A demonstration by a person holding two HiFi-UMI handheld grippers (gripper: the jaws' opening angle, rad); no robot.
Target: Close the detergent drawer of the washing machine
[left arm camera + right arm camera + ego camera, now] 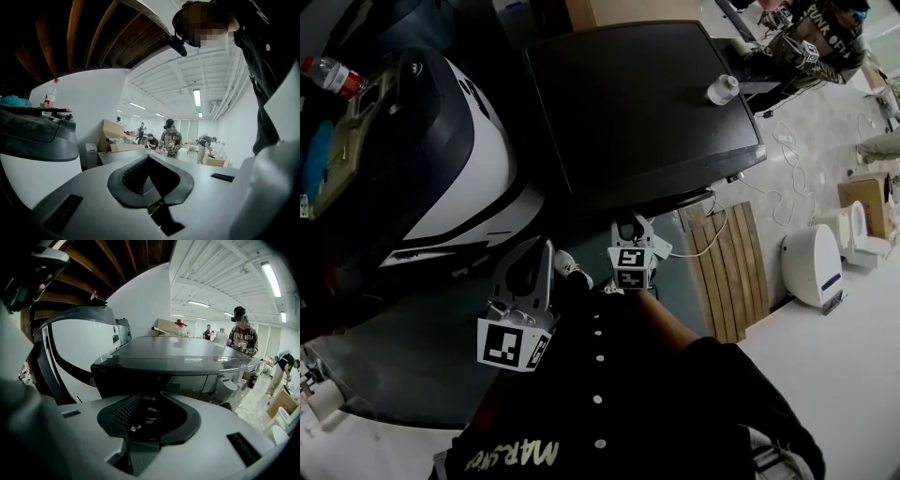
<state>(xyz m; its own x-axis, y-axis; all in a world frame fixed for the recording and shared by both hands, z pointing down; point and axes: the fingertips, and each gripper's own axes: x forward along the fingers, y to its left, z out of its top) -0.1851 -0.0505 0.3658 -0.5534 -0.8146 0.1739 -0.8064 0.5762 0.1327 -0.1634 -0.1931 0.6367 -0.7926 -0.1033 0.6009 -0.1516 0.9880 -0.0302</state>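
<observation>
Nearest, low centre of the head view, the left claw (536, 251) stands open and empty, beside the white appliance (469, 178). Just right of it the right claw (628, 225) is also open, and the dark lettered front panel (148, 398) of the washing machine (637, 103) shows in its gap; contact cannot be confirmed. The detergent drawer should sit in that front, but shadow hides its outline. Judged: light, stiff, glossy plastic on a slide; press squarely at mid-face. A bottle (722, 89) stands on the lid beyond.
</observation>
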